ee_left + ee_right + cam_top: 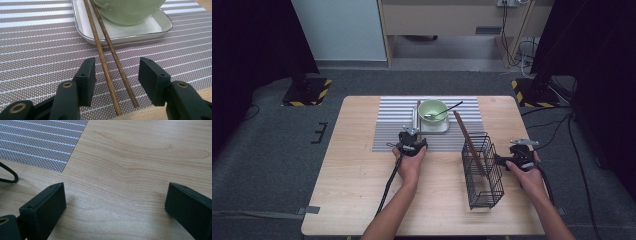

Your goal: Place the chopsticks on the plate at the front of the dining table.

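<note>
While your left gripper's point(117, 75) jaws stand half-open astride the chopsticks point(110, 72) on the striped mat point(37, 50), lower, then close evenly; your right gripper point(115, 207) idles wide over the counter point(140, 157).

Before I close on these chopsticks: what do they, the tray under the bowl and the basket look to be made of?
Chopsticks: dark brown wood, by the visible grain, matte. Tray: smooth, pale and glossy with a thin bright rim; maybe enamelled metal, hard to tell. Basket: thin black wire grid, probably coated metal.
</note>
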The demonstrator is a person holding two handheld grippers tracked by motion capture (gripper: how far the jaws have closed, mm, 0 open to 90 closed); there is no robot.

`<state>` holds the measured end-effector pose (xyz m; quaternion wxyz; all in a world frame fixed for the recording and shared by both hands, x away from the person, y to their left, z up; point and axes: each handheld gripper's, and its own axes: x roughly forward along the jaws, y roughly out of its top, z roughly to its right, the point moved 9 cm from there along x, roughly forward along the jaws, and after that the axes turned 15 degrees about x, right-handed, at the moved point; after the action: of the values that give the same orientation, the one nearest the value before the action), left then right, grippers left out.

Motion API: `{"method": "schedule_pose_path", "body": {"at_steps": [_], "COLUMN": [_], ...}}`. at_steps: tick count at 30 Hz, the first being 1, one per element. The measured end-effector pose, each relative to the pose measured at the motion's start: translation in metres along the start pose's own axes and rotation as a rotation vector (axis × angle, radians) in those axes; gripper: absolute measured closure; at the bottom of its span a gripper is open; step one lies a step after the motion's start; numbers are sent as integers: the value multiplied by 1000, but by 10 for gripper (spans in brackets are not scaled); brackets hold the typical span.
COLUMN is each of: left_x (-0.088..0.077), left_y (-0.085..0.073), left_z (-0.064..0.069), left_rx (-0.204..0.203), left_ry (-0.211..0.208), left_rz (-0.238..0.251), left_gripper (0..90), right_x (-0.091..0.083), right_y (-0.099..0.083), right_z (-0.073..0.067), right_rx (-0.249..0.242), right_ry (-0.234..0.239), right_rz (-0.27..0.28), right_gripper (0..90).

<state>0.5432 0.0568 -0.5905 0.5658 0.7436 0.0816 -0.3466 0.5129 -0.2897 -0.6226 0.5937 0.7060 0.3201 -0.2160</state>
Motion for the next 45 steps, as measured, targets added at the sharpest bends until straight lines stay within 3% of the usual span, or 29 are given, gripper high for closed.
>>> {"method": "schedule_pose_path", "body": {"at_steps": [11, 23, 27, 29, 37, 45], "left_x": [2, 2, 1, -2, -14, -23], "left_y": [1, 2, 2, 1, 5, 2], "left_z": [2, 0, -1, -2, -5, -12], "left_rx": [26, 49, 43, 26, 54, 91], "left_ry": [-13, -19, -18, -10, 0, 11], "left_rz": [18, 33, 34, 30, 34, 7], "left_gripper": [673, 741, 671, 587, 451, 323], "right_x": [0, 0, 0, 0, 0, 0], "right_y": [0, 0, 0, 0, 0, -1], "right_z": [0, 0, 0, 0, 0, 0], "right_rx": [-3, -2, -2, -2, -3, 1], "right_ry": [2, 2, 2, 2, 1, -2], "right_rz": [-1, -1, -1, -1, -1, 2], "right_gripper": [36, 36, 36, 36, 36, 37]}}
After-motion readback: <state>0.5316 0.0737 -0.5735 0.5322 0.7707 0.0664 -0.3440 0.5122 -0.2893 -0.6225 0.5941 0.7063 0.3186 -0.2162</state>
